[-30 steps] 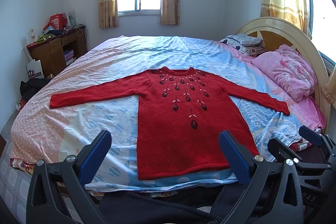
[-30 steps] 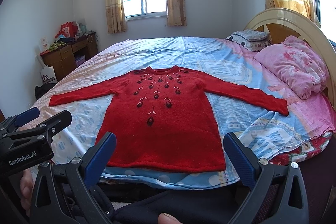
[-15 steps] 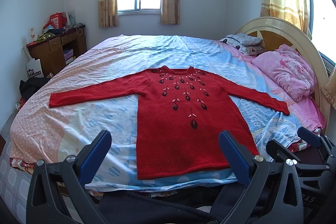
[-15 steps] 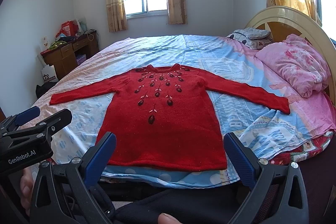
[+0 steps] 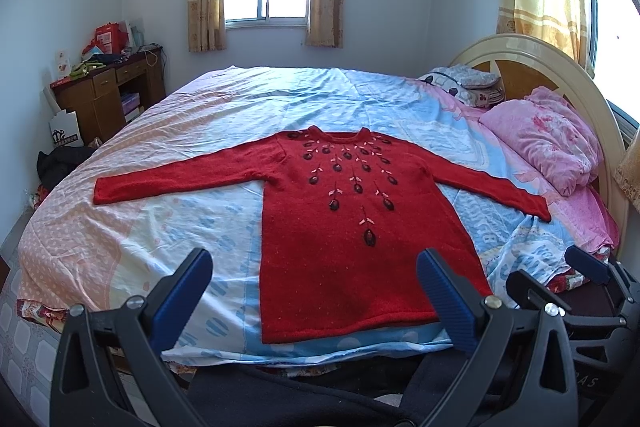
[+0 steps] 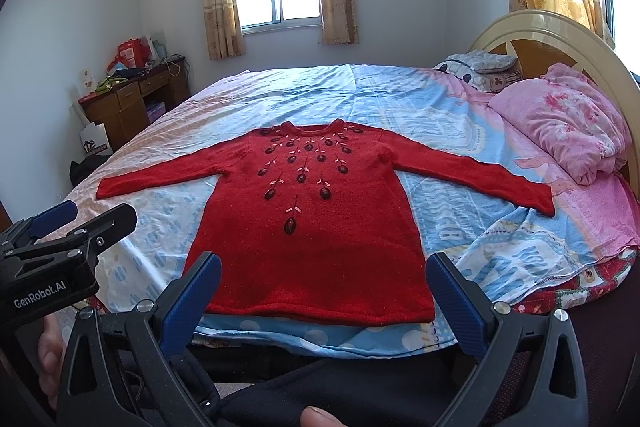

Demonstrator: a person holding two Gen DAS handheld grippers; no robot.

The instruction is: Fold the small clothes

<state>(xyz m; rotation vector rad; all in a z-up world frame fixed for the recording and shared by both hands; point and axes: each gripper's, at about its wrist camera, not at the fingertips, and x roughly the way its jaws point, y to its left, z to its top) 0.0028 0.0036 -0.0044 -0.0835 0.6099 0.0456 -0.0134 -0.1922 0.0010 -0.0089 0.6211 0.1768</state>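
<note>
Red sweater spread flat, front up, on bed, close to near edge; hem just short of that edge, neck toward far side. Both sleeves out straight: one toward left edge of bed, cuff well short of it; other toward headboard side, cuff near pink quilt. Laid out this way probably so every seam and edge can be reached for folding. No fold made yet, by the look of it; task at its very start.

Left hand-held gripper held back off near edge of bed, blue fingers spread wide, nothing between them. Sits toward sweater's left hem corner, likely lined up for that side.

Right hand-held gripper likewise wide apart and empty, hanging just off near edge, sweater body framed between its fingers. Neither touching cloth.

Two grippers side by side, each seen at margin of other's view; looks like a paired start, one tool per side of garment.

Next move, at a guess: a sleeve brought across body, or both hem corners pinched. Knit looks thick and limp; likely to sag and drag sheet if lifted by one point. Sheet already wrinkled near right hem.

Wooden desk with clutter off left side of bed, not involved.
</note>
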